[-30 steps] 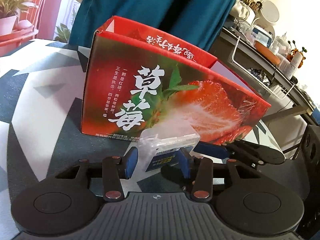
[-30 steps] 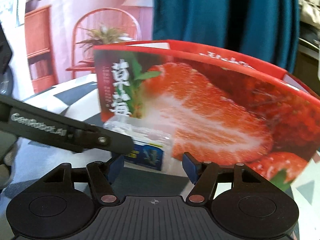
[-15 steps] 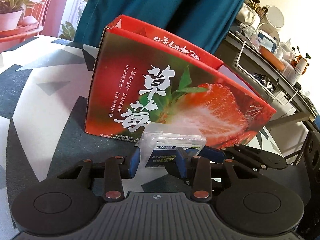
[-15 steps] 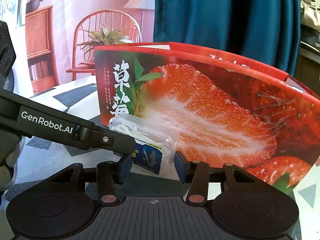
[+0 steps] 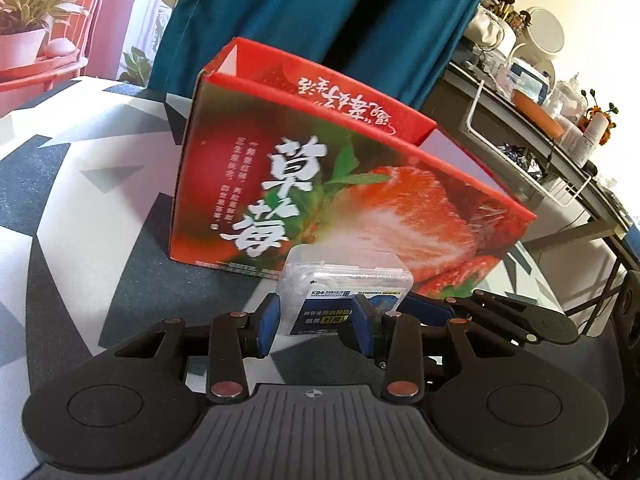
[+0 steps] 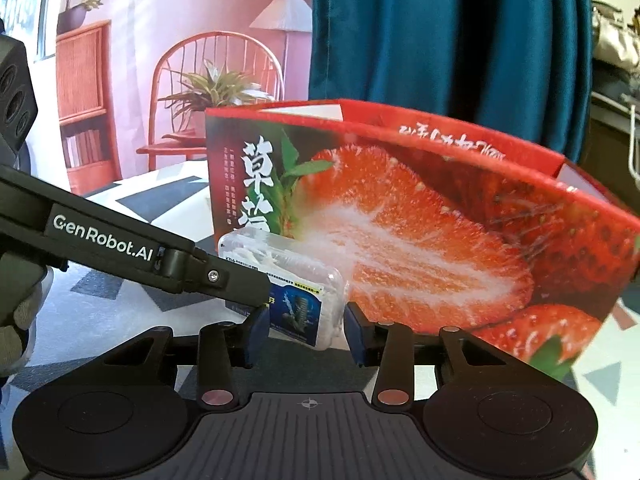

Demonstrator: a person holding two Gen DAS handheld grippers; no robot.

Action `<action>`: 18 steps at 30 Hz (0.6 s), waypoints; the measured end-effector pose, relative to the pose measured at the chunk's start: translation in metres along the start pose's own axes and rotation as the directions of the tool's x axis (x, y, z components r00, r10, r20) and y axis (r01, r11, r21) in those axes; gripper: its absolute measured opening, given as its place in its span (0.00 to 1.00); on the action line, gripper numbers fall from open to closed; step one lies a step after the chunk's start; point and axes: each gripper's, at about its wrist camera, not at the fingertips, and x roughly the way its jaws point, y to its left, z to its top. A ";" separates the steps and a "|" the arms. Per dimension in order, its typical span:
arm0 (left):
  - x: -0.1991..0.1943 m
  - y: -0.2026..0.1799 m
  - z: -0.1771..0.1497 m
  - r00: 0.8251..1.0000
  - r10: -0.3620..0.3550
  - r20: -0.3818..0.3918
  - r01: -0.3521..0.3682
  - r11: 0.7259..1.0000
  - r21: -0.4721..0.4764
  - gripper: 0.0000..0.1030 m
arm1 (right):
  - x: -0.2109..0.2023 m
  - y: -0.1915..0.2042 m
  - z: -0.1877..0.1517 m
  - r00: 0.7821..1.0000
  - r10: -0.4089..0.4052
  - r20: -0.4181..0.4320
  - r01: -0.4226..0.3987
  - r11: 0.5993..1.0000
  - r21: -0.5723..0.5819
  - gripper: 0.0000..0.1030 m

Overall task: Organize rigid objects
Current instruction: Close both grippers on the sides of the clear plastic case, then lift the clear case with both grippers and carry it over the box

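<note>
One clear case (image 5: 346,292), one strawberry box (image 5: 340,184)

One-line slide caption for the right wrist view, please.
Both hand-held grippers, right and left, close on a clear plastic case before the open strawberry box.

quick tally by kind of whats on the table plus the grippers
boxes: 1, red strawberry box
clear cases: 1, clear case
grippers: 2, left gripper and right gripper, both closed on the case
total: 4
</note>
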 end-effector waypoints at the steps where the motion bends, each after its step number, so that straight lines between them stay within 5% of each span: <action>1: -0.002 -0.003 0.001 1.000 0.001 0.001 -0.001 1.000 0.003 0.40 | -0.004 0.001 0.001 1.000 -0.005 0.004 0.005 1.000 -0.004 0.36; 18: -0.045 -0.050 -0.002 1.000 0.004 0.027 -0.006 0.999 0.054 0.40 | -0.069 0.000 0.010 0.999 -0.026 0.040 0.022 0.996 0.085 0.36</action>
